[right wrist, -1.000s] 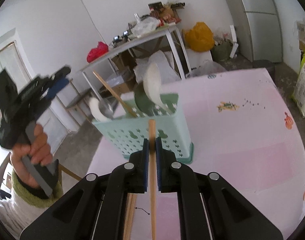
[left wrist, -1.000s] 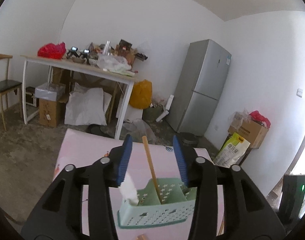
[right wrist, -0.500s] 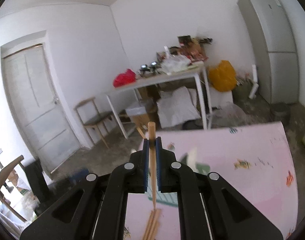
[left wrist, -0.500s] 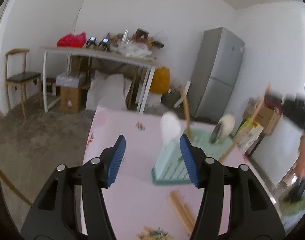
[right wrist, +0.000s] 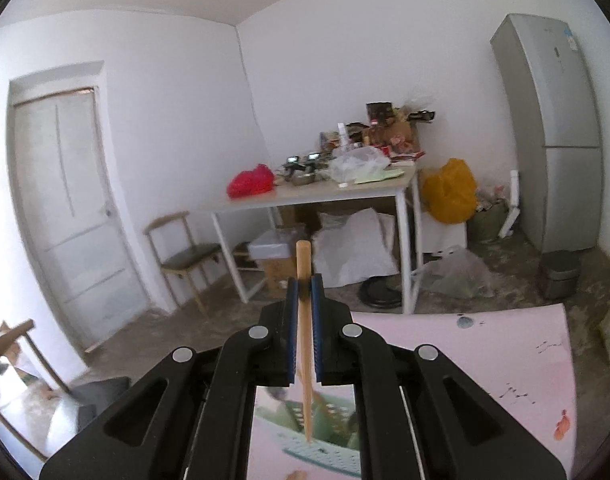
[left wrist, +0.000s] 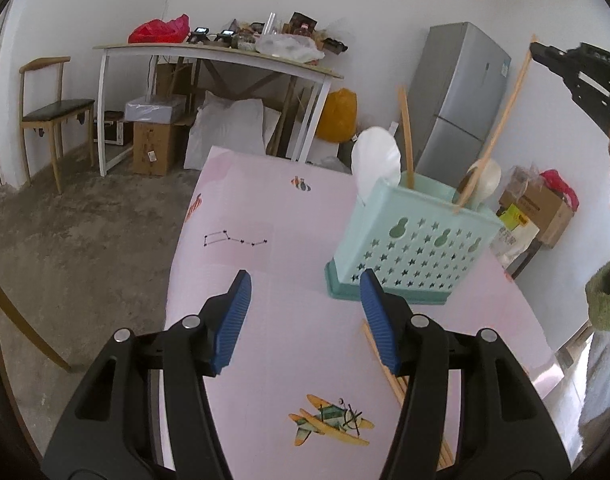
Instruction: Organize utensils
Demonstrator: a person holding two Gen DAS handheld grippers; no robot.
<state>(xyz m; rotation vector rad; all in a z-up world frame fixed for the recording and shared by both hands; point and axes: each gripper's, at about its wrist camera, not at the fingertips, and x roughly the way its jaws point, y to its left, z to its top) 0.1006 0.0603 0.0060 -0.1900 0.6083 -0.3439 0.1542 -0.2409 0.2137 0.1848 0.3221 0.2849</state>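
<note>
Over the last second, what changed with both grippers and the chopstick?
The right gripper, shut on one chopstick, lifted it off the table to above the utensil caddy. The left gripper dropped from above the caddy toward the loose chopsticks; its jaws have just been opening, nothing between them. Caddy and spoons unchanged.

utensil caddy point(left wrist: 409, 248): mint plastic, matt, star-perforated | chopstick point(right wrist: 303, 344): pale wood, smooth | tablecloth point(left wrist: 265, 216): pink, printed, smooth | gripper pads point(left wrist: 229, 322): blue, ribbed | floor point(left wrist: 85, 216): rough concrete
</note>
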